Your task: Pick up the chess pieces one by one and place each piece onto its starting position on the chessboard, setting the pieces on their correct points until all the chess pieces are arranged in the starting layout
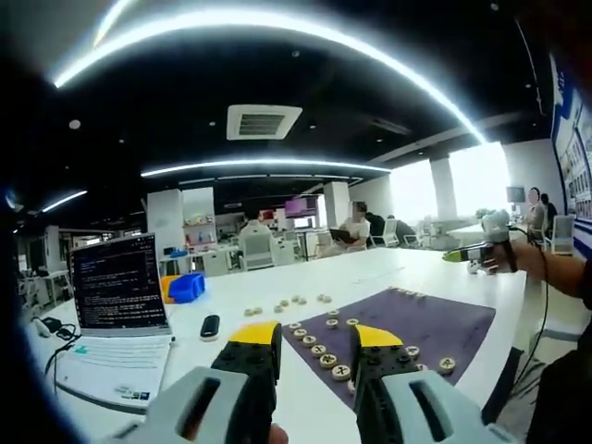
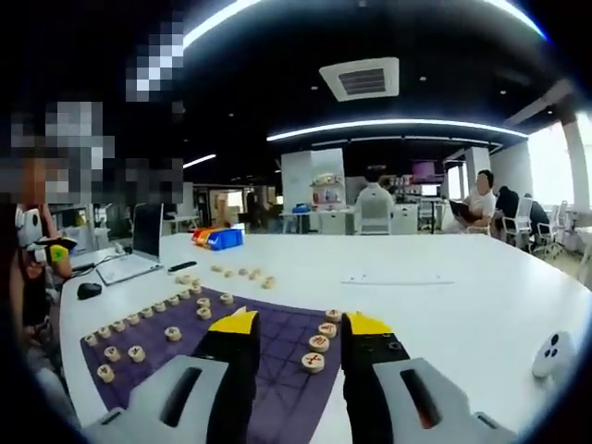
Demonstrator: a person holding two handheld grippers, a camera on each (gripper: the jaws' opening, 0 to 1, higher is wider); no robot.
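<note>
In the left gripper view my left claw [image 1: 316, 344] rises from the bottom centre of the frame, its two yellow-tipped jaws standing well apart with nothing between them. Through that gap, and just above it, runs a row of round wooden chess pieces [image 1: 321, 351] along the near edge of the purple chessboard [image 1: 435, 324], which lies on the white worktop [image 1: 370, 273] right of centre. More pieces sit at the board's far edge [image 1: 407, 294], and a loose cluster of pieces [image 1: 287, 303] lies off the board on the bare worktop, above my left jaw. At the left of the frame stands an open laptop [image 1: 118, 287], with a small black device [image 1: 210, 326] beside it and a blue bin [image 1: 186, 288] behind. At the far right my other hand holds the right claw [image 1: 481, 252] out over the worktop; I cannot tell from here how it stands.

In the right gripper view my right claw [image 2: 298, 326] comes up from the bottom centre, jaws spread wide and holding nothing. The chessboard [image 2: 277, 370] lies beneath and between them. A short column of pieces [image 2: 319, 342] sits in the gap, close to the right jaw. A long row of pieces [image 2: 139, 319] runs toward the lower left, and loose pieces [image 2: 242, 273] lie off the board above. A white controller [image 2: 552, 353] lies at the right edge.
</note>
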